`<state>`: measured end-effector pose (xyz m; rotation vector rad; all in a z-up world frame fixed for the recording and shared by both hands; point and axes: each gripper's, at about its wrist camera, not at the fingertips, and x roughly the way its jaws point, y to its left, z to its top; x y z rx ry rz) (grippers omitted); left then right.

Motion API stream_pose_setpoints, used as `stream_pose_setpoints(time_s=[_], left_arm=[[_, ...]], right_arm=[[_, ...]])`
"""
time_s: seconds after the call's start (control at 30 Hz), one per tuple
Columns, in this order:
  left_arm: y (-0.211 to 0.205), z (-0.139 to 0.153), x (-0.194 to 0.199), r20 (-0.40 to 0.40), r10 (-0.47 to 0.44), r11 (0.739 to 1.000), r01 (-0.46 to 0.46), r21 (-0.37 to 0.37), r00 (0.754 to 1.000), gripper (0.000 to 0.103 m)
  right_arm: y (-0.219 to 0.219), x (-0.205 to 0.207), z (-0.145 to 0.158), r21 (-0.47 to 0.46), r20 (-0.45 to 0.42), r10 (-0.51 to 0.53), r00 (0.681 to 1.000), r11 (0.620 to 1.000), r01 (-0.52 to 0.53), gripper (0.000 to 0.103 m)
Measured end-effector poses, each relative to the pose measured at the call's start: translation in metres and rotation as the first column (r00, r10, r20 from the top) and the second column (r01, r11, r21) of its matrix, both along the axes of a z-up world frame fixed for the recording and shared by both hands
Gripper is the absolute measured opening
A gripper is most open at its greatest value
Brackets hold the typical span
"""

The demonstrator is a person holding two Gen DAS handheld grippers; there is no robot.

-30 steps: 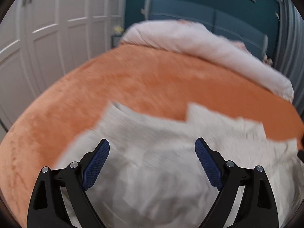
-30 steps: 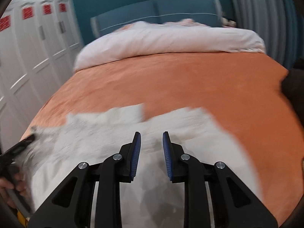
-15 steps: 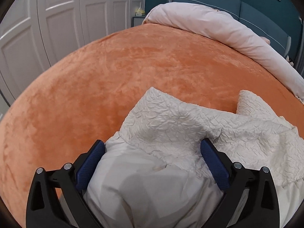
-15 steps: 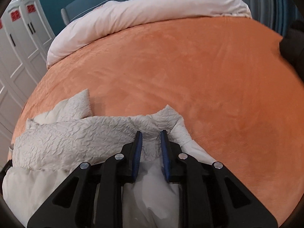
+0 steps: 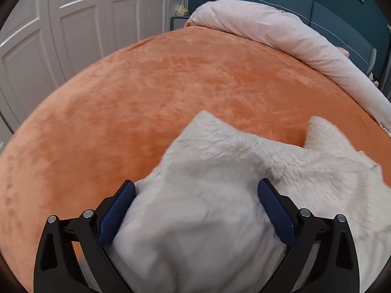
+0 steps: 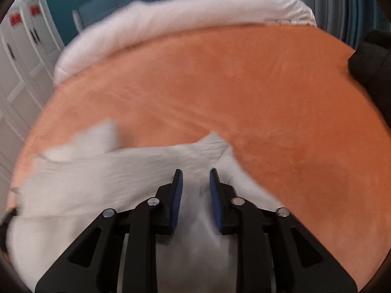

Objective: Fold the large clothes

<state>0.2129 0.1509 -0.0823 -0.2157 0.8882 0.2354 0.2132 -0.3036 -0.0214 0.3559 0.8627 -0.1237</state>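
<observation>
A large white crinkled garment lies bunched on the near part of the orange bed cover. My left gripper stands wide open astride a smooth bulge of the cloth, which fills the space between its blue pads. In the right wrist view the garment stretches off to the left. My right gripper has a ridge of that cloth pinched in the narrow gap between its jaws, which are opening slightly.
A rolled pale duvet runs along the head of the bed under a teal headboard. White wardrobe doors stand to the left. A dark bulky item sits at the bed's right edge. Bare orange cover lies beyond the garment.
Both grippers have sunk toward the bed, and the garment, spread and blurred a second ago, has settled bunched on the cover. The left jaws now straddle a bulge of cloth.
</observation>
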Motion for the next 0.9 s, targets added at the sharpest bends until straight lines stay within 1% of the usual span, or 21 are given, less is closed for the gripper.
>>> stream_pose_setpoints(time_s=[0.03,0.07,0.13,0.17,0.23,0.33,0.37,0.43,0.47,0.5,0.53,0.57,0.63,0.7,0.73,0.8,0.87,0.9], left_arm=[[0.005,0.012,-0.017,0.027,-0.009,0.999,0.01,-0.037,1.0,0.096],[0.008,0.018,-0.028,0.045,-0.014,0.998,0.016,-0.054,0.999,0.097],[0.019,0.034,-0.067,0.082,-0.006,0.997,0.013,-0.078,0.997,0.097],[0.024,0.037,-0.08,0.081,0.004,0.997,0.003,-0.083,0.997,0.098],[0.035,0.038,-0.112,0.06,0.035,0.994,-0.029,-0.105,0.998,0.098],[0.052,0.036,-0.15,0.032,0.073,0.988,-0.068,-0.136,0.997,0.098],[0.056,0.035,-0.159,0.022,0.079,0.987,-0.075,-0.144,0.997,0.098],[0.064,0.029,-0.177,0.003,0.089,0.983,-0.087,-0.159,0.996,0.098],[0.068,0.025,-0.182,-0.007,0.088,0.983,-0.088,-0.162,0.996,0.098],[0.072,0.021,-0.188,-0.017,0.092,0.981,-0.094,-0.171,0.996,0.098],[0.076,0.018,-0.191,-0.025,0.097,0.977,-0.1,-0.19,0.995,0.098],[0.079,0.015,-0.192,-0.03,0.099,0.973,-0.103,-0.208,0.995,0.098],[0.086,0.005,-0.196,-0.047,0.109,0.952,-0.118,-0.283,0.993,0.098],[0.09,-0.008,-0.193,-0.083,0.124,0.926,-0.146,-0.349,0.989,0.098],[0.089,-0.012,-0.19,-0.093,0.133,0.921,-0.157,-0.356,0.987,0.098],[0.083,-0.01,-0.185,-0.068,0.139,0.928,-0.154,-0.338,0.988,0.098],[0.075,-0.009,-0.177,-0.059,0.105,0.928,-0.119,-0.353,0.993,0.097],[0.072,-0.008,-0.173,-0.058,0.087,0.925,-0.102,-0.367,0.995,0.097]], right_arm=[[0.01,-0.018,0.019,0.009,0.053,0.033,0.998,0.999,-0.033,0.023],[0.024,-0.034,0.035,-0.016,0.082,0.071,0.994,0.997,-0.07,0.023],[0.05,-0.058,0.052,-0.041,0.105,0.149,0.983,0.989,-0.145,0.023],[0.065,-0.067,0.056,-0.045,0.108,0.187,0.976,0.982,-0.183,0.023],[0.105,-0.08,0.058,-0.043,0.09,0.275,0.957,0.961,-0.272,0.023],[0.154,-0.086,0.052,-0.057,0.069,0.361,0.93,0.932,-0.358,0.023],[0.174,-0.084,0.046,-0.054,0.046,0.397,0.917,0.917,-0.395,0.023],[0.198,-0.08,0.033,-0.051,-0.002,0.435,0.901,0.899,-0.434,0.023],[0.209,-0.08,0.023,-0.07,-0.026,0.446,0.895,0.892,-0.447,0.023],[0.22,-0.08,0.011,-0.111,-0.055,0.451,0.891,0.884,-0.454,0.023],[0.227,-0.079,0.001,-0.136,-0.073,0.446,0.892,0.881,-0.452,0.022],[0.228,-0.079,-0.005,-0.14,-0.075,0.438,0.896,0.885,-0.444,0.022],[0.23,-0.078,-0.011,-0.136,-0.081,0.427,0.9,0.89,-0.435,0.022],[0.23,-0.073,-0.012,-0.124,-0.101,0.425,0.9,0.892,-0.435,0.022],[0.229,-0.071,-0.011,-0.118,-0.11,0.427,0.898,0.891,-0.438,0.022],[0.228,-0.065,-0.008,-0.103,-0.132,0.436,0.89,0.887,-0.45,0.021],[0.22,-0.063,0.002,-0.06,-0.138,0.417,0.898,0.902,-0.428,0.02],[0.214,-0.071,0.012,-0.023,-0.115,0.404,0.908,0.912,-0.408,0.023]])
